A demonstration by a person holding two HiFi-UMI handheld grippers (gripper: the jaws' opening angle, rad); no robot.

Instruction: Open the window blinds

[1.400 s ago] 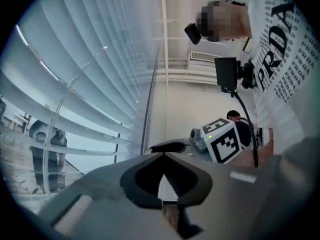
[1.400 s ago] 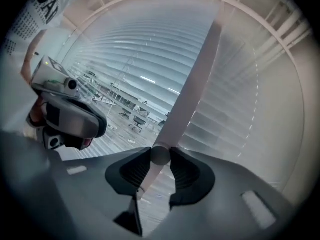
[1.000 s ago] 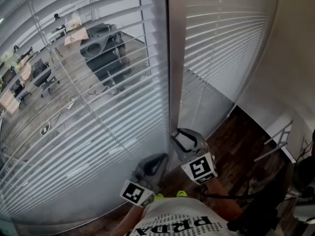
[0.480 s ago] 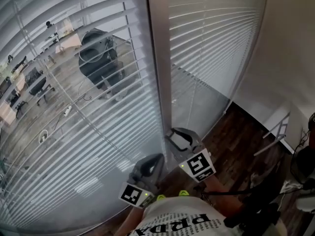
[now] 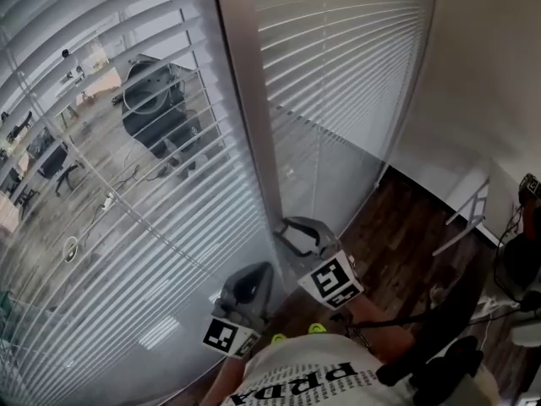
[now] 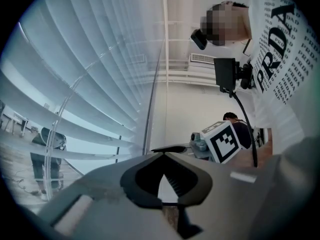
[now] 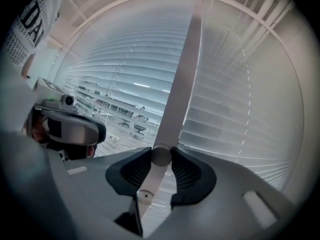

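The head camera looks steeply down from the person's head onto the white slatted blinds [image 5: 127, 227], the grey vertical window post [image 5: 249, 117] and the dark wooden floor [image 5: 406, 227]. The left gripper [image 5: 254, 276] and right gripper [image 5: 292, 229] sit low in its frame. The left gripper's camera sits close beside the blinds, tilted slightly upward, and also catches the right gripper's marker cube [image 6: 223, 141]. The right gripper's camera faces the post squarely at close range, along jaws closing around a round grey knob [image 7: 161, 156]. The blinds appear in all three views.
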